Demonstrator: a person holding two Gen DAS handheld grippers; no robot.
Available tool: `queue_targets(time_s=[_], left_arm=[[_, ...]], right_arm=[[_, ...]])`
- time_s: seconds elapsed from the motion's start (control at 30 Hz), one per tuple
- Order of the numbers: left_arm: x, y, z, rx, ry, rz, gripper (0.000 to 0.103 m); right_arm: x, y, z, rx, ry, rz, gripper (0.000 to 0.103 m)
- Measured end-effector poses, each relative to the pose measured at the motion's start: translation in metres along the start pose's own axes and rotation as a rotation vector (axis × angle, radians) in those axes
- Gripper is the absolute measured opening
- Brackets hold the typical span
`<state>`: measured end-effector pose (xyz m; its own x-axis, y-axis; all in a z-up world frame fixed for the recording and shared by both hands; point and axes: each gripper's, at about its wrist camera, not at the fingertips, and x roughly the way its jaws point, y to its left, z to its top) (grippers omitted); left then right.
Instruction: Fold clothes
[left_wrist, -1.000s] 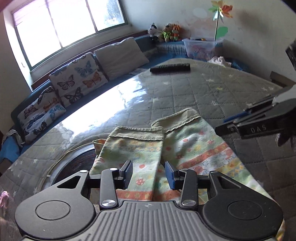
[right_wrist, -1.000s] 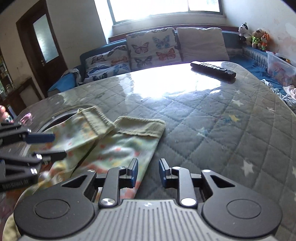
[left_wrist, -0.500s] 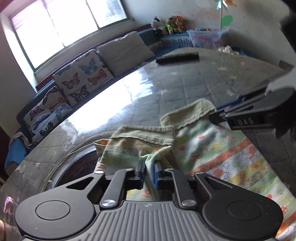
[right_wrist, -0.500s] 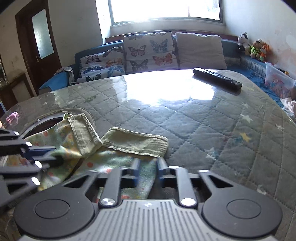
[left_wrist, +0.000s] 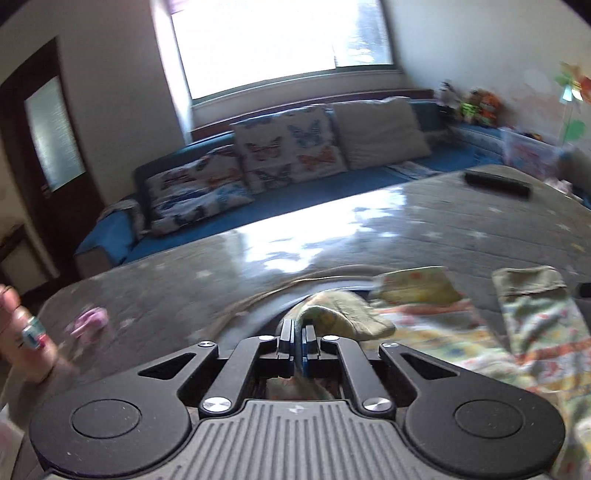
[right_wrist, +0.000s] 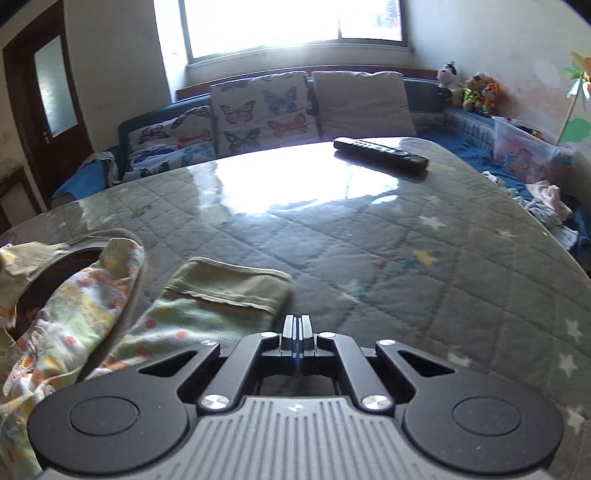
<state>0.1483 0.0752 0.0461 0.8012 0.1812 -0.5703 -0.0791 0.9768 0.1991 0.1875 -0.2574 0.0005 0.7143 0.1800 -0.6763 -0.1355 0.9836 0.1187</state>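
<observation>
Our left gripper (left_wrist: 297, 334) pinches a bunched fold of the patterned trousers (left_wrist: 443, 332), lifting it near the table's (right_wrist: 369, 240) near left edge. Our right gripper (right_wrist: 296, 328) has its jaws pressed together at the other leg's edge; we cannot tell whether cloth is caught. A remote (right_wrist: 380, 154) lies far right.

trousers (right_wrist: 110, 317) on table (right_wrist: 406, 236), remote (right_wrist: 380, 155) behind
</observation>
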Motion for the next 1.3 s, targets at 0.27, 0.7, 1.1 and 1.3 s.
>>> queue_targets(time_s=[0.27,0.7,1.1,1.3], left_arm=[[-0.021,0.08,-0.043,-0.184,0.059,0.169,0.003],[-0.069,0.117,-0.082,-0.311,0.053,0.219,0.003],[-0.072,0.125,-0.086,-0.314,0.049,0.227,0.003],[-0.076,0.135,-0.093,-0.339,0.054,0.253,0.003]], right_arm=[[-0.013,-0.009,-0.007,0.026,-0.008,-0.001,0.005],[0.004,0.037,-0.006,-0.007,0.001,0.062,0.014],[0.018,0.068,-0.001,-0.084,-0.018,0.055,0.002],[0.003,0.058,-0.003,-0.084,-0.06,0.013,0.0]])
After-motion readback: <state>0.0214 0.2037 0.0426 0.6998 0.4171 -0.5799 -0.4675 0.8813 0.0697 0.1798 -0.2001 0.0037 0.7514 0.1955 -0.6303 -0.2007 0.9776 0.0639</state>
